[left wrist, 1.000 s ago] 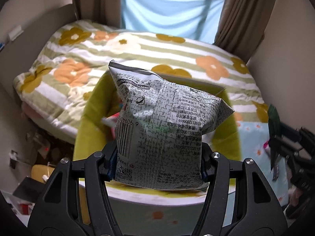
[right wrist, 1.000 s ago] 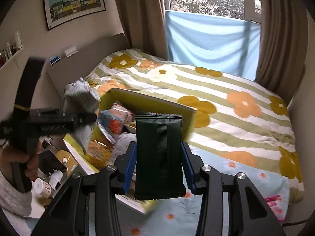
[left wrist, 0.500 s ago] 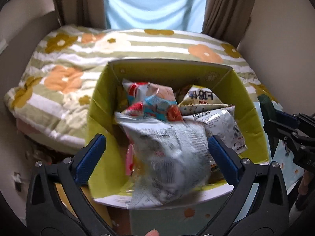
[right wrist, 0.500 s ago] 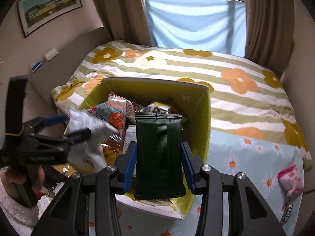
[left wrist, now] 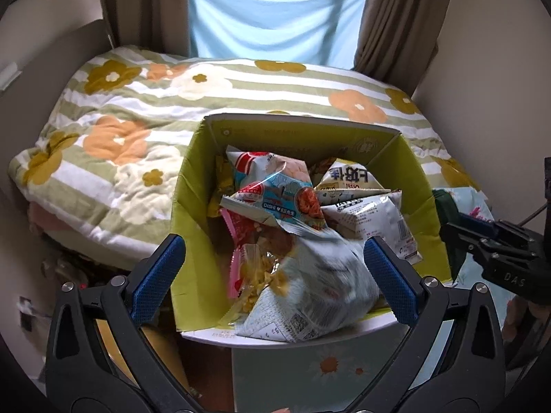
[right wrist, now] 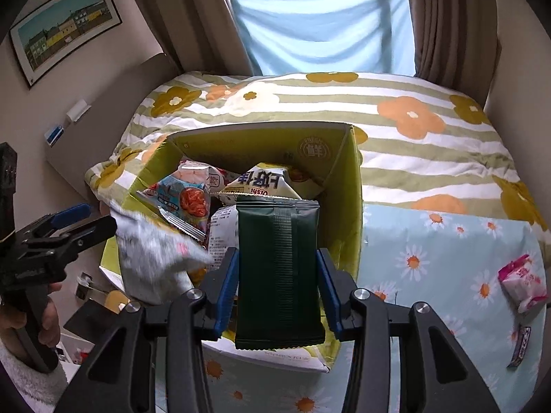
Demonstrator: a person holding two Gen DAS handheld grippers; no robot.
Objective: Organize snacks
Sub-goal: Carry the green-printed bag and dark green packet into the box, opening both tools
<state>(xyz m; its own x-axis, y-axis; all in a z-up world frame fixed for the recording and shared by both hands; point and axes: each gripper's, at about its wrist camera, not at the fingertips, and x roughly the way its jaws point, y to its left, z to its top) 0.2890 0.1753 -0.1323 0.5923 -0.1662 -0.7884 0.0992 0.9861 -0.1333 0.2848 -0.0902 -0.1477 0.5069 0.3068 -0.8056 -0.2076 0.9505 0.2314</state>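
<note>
The right gripper (right wrist: 278, 285) has a dark green packet (right wrist: 279, 272) standing upright between its blue pads (right wrist: 227, 292). Its jaws have just been opening a little, and the packet now looks slack rather than pinched, with narrow gaps at its sides, poised over the near edge of the yellow-green box (right wrist: 347, 186). The left gripper (left wrist: 275, 275) is spread wide and holds nothing. A blurred silver-white bag (left wrist: 310, 289) lies loose between its pads on the heap of snacks at the front of the box. Both look light, soft and crinkly, with slippery foil. They are best taken across the flat middle or by a sealed edge. A pink packet (right wrist: 523, 280) waits on the daisy cloth (right wrist: 447, 247), well apart.
</note>
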